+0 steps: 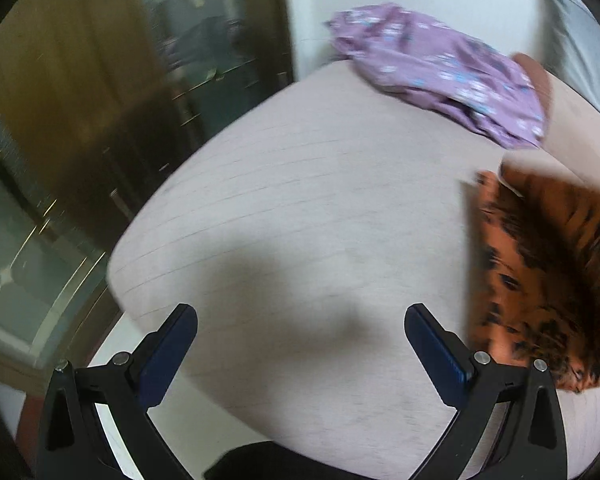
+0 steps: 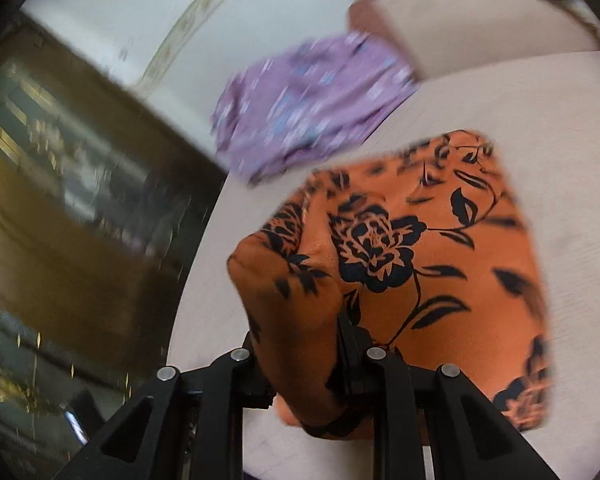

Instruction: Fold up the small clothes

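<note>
Right wrist view: right hand-held gripper (image 2: pixel 300 360) pinches the orange floral garment (image 2: pixel 440 260), apparently mid-fold; left hand-held gripper (image 1: pixel 300 344) gapes wide, empty. Next, probably lay the edge flat on the cushion (image 1: pixel 300 200).

A pale cushioned seat (image 1: pixel 300 200) beside dark glass-fronted cabinet (image 1: pixel 100 120).

Blurry and hidden bits

The orange cloth (image 1: pixel 548 276) runs off the left camera's right edge, smeared by blur. In the right camera, it covers the right gripper (image 2: pixel 300 364) fingertips. The purple cloth (image 2: pixel 308 108) is fuzzy, and the dark cabinet (image 2: pixel 80 200) contents are too blurred to tell.
</note>
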The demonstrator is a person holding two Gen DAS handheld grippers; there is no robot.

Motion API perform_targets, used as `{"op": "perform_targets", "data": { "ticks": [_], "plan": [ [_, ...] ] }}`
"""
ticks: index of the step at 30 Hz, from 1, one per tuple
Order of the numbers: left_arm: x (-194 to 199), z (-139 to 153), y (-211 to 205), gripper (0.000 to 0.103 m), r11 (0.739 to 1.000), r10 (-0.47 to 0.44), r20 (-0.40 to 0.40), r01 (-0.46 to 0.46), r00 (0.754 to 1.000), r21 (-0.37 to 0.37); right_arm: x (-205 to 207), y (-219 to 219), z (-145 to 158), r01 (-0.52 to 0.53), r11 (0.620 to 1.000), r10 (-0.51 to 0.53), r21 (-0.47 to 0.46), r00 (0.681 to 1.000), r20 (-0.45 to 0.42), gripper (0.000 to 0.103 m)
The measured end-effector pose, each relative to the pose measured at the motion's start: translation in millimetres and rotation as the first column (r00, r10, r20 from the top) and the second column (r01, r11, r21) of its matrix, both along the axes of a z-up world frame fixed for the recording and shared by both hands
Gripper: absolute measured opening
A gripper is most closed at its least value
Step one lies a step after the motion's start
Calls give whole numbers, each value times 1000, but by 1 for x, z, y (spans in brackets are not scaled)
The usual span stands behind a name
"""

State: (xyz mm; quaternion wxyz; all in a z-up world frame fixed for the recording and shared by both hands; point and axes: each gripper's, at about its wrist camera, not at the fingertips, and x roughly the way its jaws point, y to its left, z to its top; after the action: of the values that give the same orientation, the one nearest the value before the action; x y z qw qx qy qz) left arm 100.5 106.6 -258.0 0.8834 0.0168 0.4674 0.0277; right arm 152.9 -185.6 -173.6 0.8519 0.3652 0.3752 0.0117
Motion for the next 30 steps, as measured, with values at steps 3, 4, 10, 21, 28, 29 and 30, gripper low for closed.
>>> {"op": "perform_targets", "data": {
  "ticks": [3, 4, 10, 21, 28, 29, 30],
  "plan": [
    [3, -6, 23, 103, 998, 52, -28, -52, 998, -20, 23, 34, -40, -93, 993, 102, 72, 987, -123, 31],
    [3, -7, 27, 103, 998, 60, -32, -61, 998, -24, 24, 37, -52, -98, 989, 113, 113, 984, -138, 37],
    [0, -5, 6, 103, 999, 4, -25, -5, 1000, -51, -7, 1, -51, -248, 898, 238, 363, 969, 73, 72],
    [-30, 36, -92, 103, 939, -242, 127, 265, 962, -218, -81, -91, -44, -24, 987, 14, 159, 998, 66, 39],
    [5, -37, -126, 103, 974, -225, -127, 228, 966, 7, -71, -69, -82, -83, 995, 89, 62, 992, -87, 28],
    [6, -46, -119, 103, 977, -214, -123, 211, 969, -42, -75, -69, -87, -79, 995, 84, 61, 993, -77, 22],
    [5, -47, -113, 103, 976, -207, -106, 198, 973, -84, -78, -71, -87, -87, 994, 92, 67, 993, -76, 21]
  ]
}}
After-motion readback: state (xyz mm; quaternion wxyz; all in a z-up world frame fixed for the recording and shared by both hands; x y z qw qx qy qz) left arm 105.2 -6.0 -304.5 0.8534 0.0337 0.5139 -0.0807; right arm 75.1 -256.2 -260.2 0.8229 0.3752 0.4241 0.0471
